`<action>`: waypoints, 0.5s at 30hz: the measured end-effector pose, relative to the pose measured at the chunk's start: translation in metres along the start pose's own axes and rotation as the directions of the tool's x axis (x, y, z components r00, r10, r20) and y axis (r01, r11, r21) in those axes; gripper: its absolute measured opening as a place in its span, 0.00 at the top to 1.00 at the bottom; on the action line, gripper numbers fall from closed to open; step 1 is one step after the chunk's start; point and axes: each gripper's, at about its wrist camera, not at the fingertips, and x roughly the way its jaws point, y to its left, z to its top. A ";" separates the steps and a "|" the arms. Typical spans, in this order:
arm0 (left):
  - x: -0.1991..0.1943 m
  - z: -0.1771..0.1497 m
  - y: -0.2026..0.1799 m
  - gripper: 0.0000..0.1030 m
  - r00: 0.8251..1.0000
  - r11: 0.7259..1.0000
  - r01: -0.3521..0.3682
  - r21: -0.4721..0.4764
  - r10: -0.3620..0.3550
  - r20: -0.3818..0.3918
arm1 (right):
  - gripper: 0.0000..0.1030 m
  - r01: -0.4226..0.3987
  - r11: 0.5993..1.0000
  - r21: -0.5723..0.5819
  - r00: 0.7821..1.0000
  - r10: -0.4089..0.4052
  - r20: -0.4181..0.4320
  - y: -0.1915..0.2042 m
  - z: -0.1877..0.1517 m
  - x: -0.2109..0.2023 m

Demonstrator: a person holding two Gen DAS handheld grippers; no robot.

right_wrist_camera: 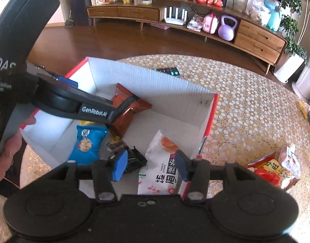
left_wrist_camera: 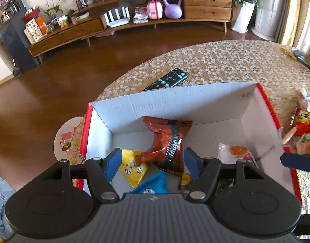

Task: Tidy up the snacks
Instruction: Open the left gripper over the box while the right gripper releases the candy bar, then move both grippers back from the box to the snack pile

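Leaning orange-brown snack bag (left_wrist_camera: 167, 141) (long axis upright) | both hand-held grippers wide, empty

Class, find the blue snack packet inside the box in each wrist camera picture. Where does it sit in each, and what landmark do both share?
Left wrist: blue snack packet at bottom centre, partly hidden by the gripper body.
Right wrist: lower left, in full view.
Shared landmark: red-orange snack bag beside it.

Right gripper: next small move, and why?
Probably swing the right gripper right, out of the box, toward the red snack pack on the table. Its jaws stand open and hold nothing, several packs already lie in the box, and that pack lies loose outside its wall.
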 end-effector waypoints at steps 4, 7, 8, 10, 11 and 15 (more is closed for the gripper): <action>-0.019 -0.004 -0.003 0.35 1.000 1.000 -0.004 0.006 0.004 0.030 | 0.38 0.000 1.000 -0.001 1.000 0.000 0.030 0.000 -0.002 -0.019; -0.033 -0.008 -0.003 0.35 0.999 1.000 0.003 0.003 -0.003 0.050 | 0.33 -0.001 1.000 0.001 0.999 0.001 0.052 -0.001 -0.005 -0.033; -0.038 -0.009 -0.004 0.35 0.998 1.000 0.004 0.002 -0.004 0.056 | 0.31 -0.002 1.000 0.003 0.998 0.002 0.057 -0.002 -0.006 -0.037; -0.047 -0.012 -0.005 0.35 0.998 1.000 0.005 -0.003 -0.005 0.069 | 0.29 -0.006 1.000 0.005 0.998 0.006 0.066 -0.004 -0.009 -0.046; -0.052 -0.013 -0.005 0.35 0.997 1.000 0.009 -0.007 -0.009 0.075 | 0.29 -0.009 1.000 0.007 0.997 0.009 0.072 -0.005 -0.011 -0.051; -0.070 -0.020 -0.010 0.35 0.994 1.000 0.024 -0.013 -0.022 0.103 | 0.21 -0.020 1.000 0.017 0.996 0.019 0.092 -0.011 -0.021 -0.071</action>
